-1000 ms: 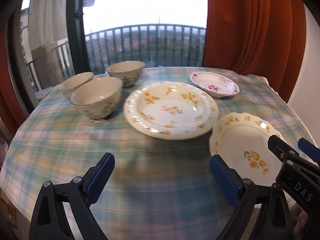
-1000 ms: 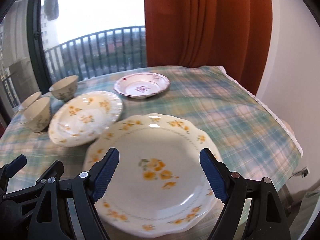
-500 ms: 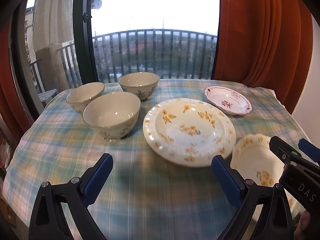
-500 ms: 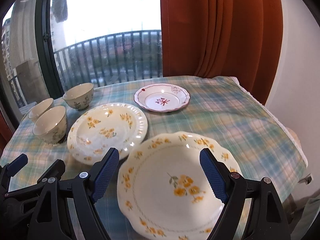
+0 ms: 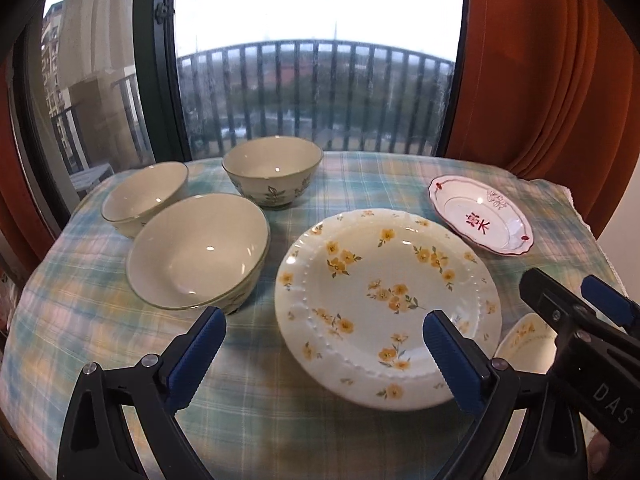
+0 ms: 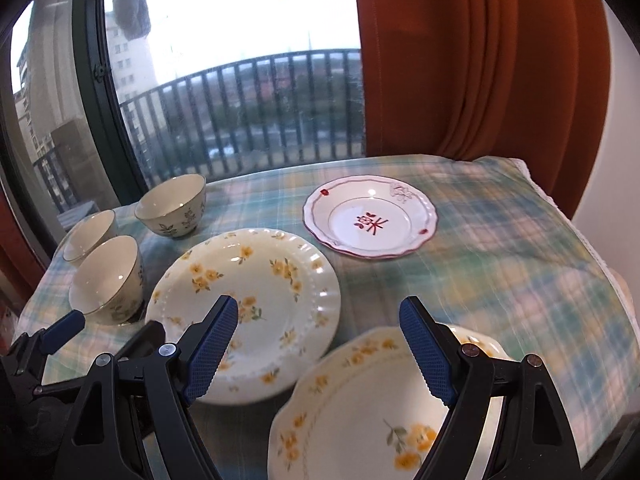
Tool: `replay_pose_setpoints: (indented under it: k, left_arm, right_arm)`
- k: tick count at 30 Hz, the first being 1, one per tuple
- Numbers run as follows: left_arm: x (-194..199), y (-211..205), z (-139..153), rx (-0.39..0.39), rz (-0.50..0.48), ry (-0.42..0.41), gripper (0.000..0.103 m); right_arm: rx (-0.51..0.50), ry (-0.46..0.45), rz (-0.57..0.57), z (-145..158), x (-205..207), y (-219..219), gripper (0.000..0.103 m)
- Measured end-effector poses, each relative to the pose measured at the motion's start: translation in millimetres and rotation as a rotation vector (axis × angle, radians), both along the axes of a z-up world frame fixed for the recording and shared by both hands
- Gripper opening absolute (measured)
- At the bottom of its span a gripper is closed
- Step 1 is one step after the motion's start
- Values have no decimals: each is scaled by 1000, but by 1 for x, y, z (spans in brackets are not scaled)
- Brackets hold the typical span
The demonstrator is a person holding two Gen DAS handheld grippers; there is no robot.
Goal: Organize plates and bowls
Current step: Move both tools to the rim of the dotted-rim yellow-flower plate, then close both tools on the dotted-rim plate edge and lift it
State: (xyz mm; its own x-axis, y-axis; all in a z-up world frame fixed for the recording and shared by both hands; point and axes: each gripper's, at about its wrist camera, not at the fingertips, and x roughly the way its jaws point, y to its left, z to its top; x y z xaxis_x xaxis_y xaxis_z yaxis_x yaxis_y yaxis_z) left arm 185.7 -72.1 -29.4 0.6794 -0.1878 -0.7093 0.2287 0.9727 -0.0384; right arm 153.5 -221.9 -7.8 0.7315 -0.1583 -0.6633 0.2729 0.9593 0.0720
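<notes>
I hold my left gripper (image 5: 320, 344) with jaws wide apart and empty, low in frame over the big yellow-flowered plate (image 5: 386, 304); three bowls (image 5: 198, 250) sit at upper left; my right gripper (image 6: 318, 334), likewise spread and empty, hovers above the scalloped plate (image 6: 360, 412) at the bottom; the red-rimmed plate (image 6: 370, 222) lies centre-right on the checked cloth (image 6: 500, 264).

A round table (image 6: 500, 264) under a pale green-and-pink plaid cloth (image 5: 256, 392) carries three cream bowls (image 5: 198, 250) grouped at the left, a large yellow-flowered plate (image 5: 384, 304) mid-table, a scalloped yellow-flowered plate (image 6: 352, 420) nearest, and a red-trimmed white dish (image 6: 370, 222) farther back.
</notes>
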Motion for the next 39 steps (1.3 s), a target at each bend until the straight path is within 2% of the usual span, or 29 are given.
replay_pose_setpoints:
  k: [6,14,18,22,27,28,30,39]
  left_arm:
    - [17,-12,-12,46,21,17,100]
    - [35,-19,-31,80,35,80,100]
    - [46,-19,-41,74,49,130,99]
    - [53,-18,-47,72,62,180,94]
    - [57,-19,-53,57,62,208,92]
    - [58,-20,-55,57,56,221,88]
    - [60,-21,-57,58,61,223,88]
    - [62,-23,-55,89,44,221,89]
  right_arm:
    - [27,35,28,-15,30,-5,85]
    - [96,155,50,-52,73,-16,85]
    - [117,191,59,-63,84,-18,85]
    - [117,221,61,-68,92,-20,84]
    - [107,264,73,-77,100,-20,70]
    - [107,271,79,-78,102,-20,69]
    - [105,280,84,-81,104,-20,66]
    - [94,303,62,-82,107,-19,64]
